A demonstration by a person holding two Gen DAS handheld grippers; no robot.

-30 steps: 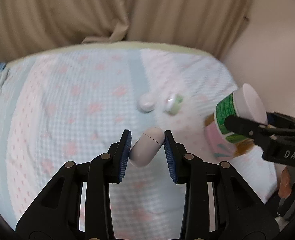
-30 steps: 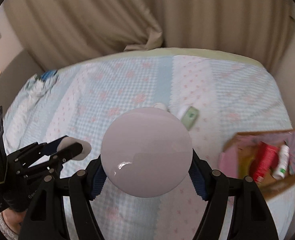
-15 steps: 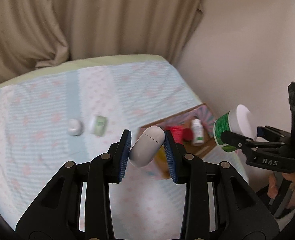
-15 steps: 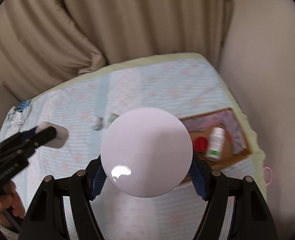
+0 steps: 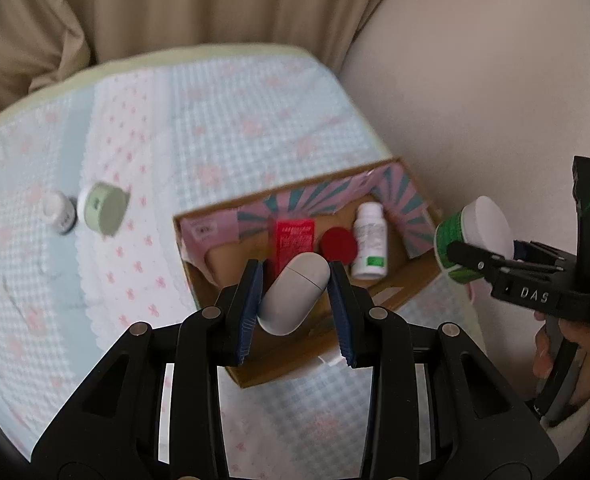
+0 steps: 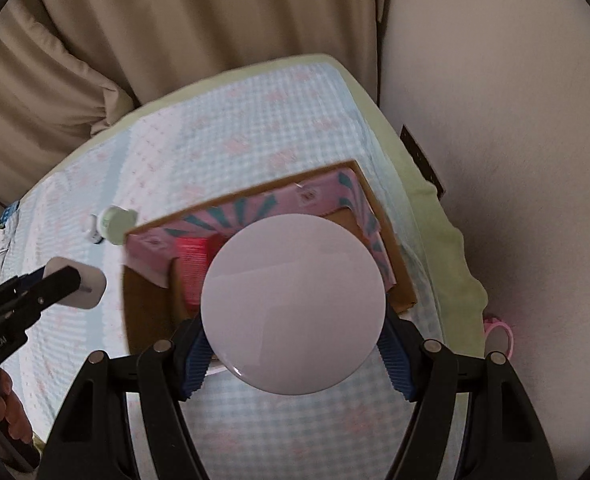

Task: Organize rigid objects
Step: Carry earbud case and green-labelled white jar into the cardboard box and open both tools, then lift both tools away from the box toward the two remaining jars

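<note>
Two grippers loaded: left wrist view, left gripper [image 5: 295, 296] clamps white capsule case [image 5: 294, 298] above cardboard box [image 5: 215, 280], long axis tilted up-right; right wrist view, right gripper [image 6: 295, 354] squeezes white-lidded jar [image 6: 294, 304], lid facing camera, over box's near edge.

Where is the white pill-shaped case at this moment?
In the left wrist view, the white pill-shaped case is clamped in the left claw, above the open cardboard box.

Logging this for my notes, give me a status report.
Left tool shut on white capsule case, right tool shut on green jar. Both above cardboard box. Nothing blocking.
</note>
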